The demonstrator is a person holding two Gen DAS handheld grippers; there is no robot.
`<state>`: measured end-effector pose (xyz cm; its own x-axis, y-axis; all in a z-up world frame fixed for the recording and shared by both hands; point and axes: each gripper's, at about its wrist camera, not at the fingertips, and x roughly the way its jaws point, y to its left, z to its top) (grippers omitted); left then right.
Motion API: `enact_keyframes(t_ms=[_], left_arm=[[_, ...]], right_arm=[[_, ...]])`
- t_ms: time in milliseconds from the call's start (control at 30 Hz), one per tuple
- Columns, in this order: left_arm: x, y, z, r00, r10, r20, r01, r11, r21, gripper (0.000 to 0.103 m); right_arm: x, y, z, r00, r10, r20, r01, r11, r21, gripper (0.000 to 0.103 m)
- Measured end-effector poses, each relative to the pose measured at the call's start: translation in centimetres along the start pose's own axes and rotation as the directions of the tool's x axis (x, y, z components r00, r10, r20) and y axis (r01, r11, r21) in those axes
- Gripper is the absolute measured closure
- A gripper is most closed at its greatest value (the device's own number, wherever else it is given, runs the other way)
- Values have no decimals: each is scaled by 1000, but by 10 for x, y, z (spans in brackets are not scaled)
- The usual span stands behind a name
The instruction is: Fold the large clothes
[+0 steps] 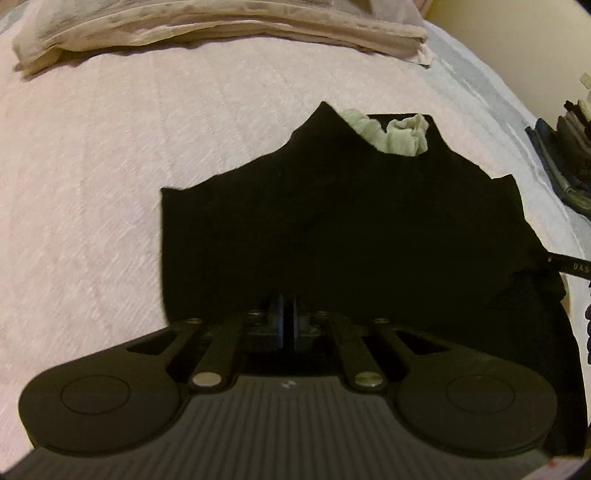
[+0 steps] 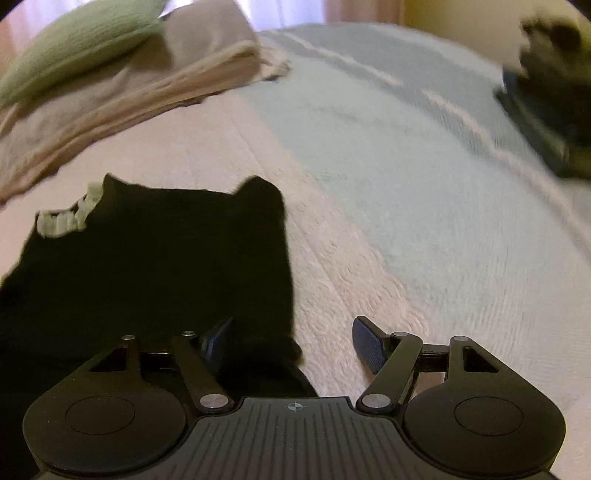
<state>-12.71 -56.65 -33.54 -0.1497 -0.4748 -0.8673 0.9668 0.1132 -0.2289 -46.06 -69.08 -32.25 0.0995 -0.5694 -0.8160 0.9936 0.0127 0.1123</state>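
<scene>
Left wrist view: the left gripper [image 1: 289,317] has its jaws pressed together at the near hem of the black garment [image 1: 332,229], apparently pinching it; the cloth stretches away across the bed [image 1: 92,166].

Right wrist view: the right gripper [image 2: 293,341] is spread wide, straddling the garment's right edge, closer to that corner.

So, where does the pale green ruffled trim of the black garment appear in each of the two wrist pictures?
Left wrist view: the pale green ruffled trim sits above centre, at the far top edge of the black garment.
Right wrist view: the trim is at the left, on the garment's far left corner.
Shared landmark: the folded beige blanket lies beyond it on the bed.
</scene>
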Motion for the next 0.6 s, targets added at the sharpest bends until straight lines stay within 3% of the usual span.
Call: enact_keyframes(t_ms=[167, 333, 600], left_arm=[[-37, -5, -16, 998, 62, -5, -62, 997, -47, 98], [-89, -31, -44, 994, 105, -16, -106, 989, -101, 97], [-160, -92, -103, 984, 170, -46, -175, 974, -145, 76]], right_arm=[[-40, 1, 3, 1000, -19, -11, 19, 1000, -2, 36], [-83, 7, 4, 994, 43, -97, -48, 998, -50, 36], [-134, 22, -17, 956, 129, -264, -185, 963, -197, 36]])
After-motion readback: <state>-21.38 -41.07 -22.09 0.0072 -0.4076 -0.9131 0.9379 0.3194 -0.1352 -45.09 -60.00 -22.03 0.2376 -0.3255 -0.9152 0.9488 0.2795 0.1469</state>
